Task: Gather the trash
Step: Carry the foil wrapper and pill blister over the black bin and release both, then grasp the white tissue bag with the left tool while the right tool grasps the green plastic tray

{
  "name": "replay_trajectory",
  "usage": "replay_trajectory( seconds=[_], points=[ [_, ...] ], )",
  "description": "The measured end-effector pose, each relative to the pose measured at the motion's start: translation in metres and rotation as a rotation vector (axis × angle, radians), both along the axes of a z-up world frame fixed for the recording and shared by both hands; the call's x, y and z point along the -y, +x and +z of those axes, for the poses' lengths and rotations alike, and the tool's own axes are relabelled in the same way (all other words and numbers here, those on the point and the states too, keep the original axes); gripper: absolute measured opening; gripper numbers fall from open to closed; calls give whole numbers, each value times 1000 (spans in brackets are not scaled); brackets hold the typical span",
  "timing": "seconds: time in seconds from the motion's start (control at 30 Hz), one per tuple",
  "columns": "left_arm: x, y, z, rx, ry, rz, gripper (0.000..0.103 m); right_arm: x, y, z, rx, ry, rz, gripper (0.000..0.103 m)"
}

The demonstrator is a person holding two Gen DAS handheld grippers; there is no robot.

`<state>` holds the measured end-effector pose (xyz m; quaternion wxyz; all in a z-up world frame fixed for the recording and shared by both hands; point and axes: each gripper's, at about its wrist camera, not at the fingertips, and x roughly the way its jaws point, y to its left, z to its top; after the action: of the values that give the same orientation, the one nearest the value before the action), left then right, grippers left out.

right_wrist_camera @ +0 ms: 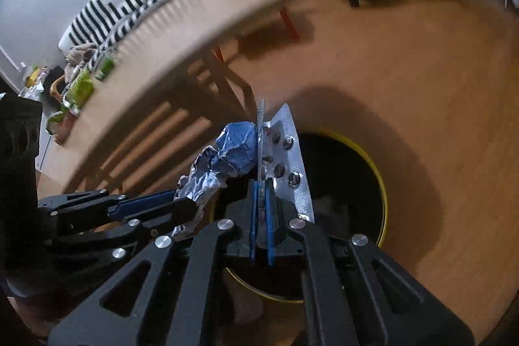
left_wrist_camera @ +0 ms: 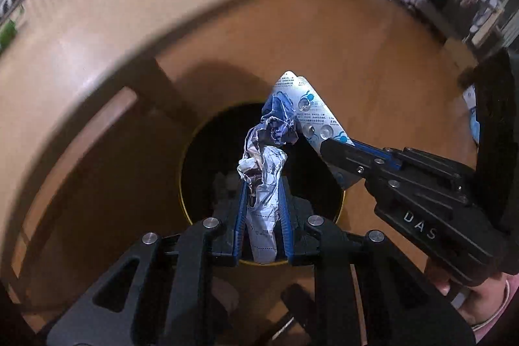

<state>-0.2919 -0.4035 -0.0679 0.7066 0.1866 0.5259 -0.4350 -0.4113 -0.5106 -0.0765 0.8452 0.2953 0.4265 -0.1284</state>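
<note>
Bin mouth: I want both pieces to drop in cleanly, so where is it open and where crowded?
The bin stands open on its far right side, towards bare floor. It is crowded at the near left, where the crumpled wrapper and blister pack nearly touch.

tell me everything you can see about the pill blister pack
The blister pack is a flat silvery foil strip with blue print on one face and round bubbles on the other. It is pinched on edge in the shut right gripper, tilted upward over the open, yellow-rimmed bin. Its upper part meets the crumpled foil wrapper held by the left gripper.
</note>
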Motion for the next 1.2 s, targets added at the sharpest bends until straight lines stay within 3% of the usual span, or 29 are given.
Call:
replay_trajectory(
  seconds=[0.13,0.4,0.43,0.47,0.53,0.57,0.6,0.7,0.83,0.87,0.97,1.07,1.2],
  points=[
    [6,3,0,4,-4,-3,18,3,-4,-12,-13,26,-14,6],
    [0,15,-1,-45,-20,17,20,16,-8,-1,5,50,-46,6],
    [-1,15,-1,-34,-14,27,25,18,-10,1,13,60,-60,6],
    [-1,16,-1,-26,-2,42,49,20,-11,3,21,69,-72,11],
    [-4,19,4,-12,4,76,85,27,-15,6,-9,99,-119,58],
    [-8,19,10,11,-13,98,87,32,-20,8,1,130,-143,91],
    [-12,20,16,22,-26,107,87,36,-25,13,48,165,-148,94],
    [-22,23,36,35,-49,130,90,42,-34,29,97,146,-173,97],
    [-49,36,82,142,-94,189,92,38,-32,57,152,36,-209,97],
    [-68,45,100,188,-115,249,94,34,-28,64,159,0,-201,97],
    [-121,69,139,287,-141,392,96,10,8,91,176,-91,-118,97],
    [-177,103,158,377,-124,504,96,-20,54,115,202,-155,-15,97],
    [-261,157,160,428,-72,702,96,-78,139,145,247,-202,145,97]
  ],
)
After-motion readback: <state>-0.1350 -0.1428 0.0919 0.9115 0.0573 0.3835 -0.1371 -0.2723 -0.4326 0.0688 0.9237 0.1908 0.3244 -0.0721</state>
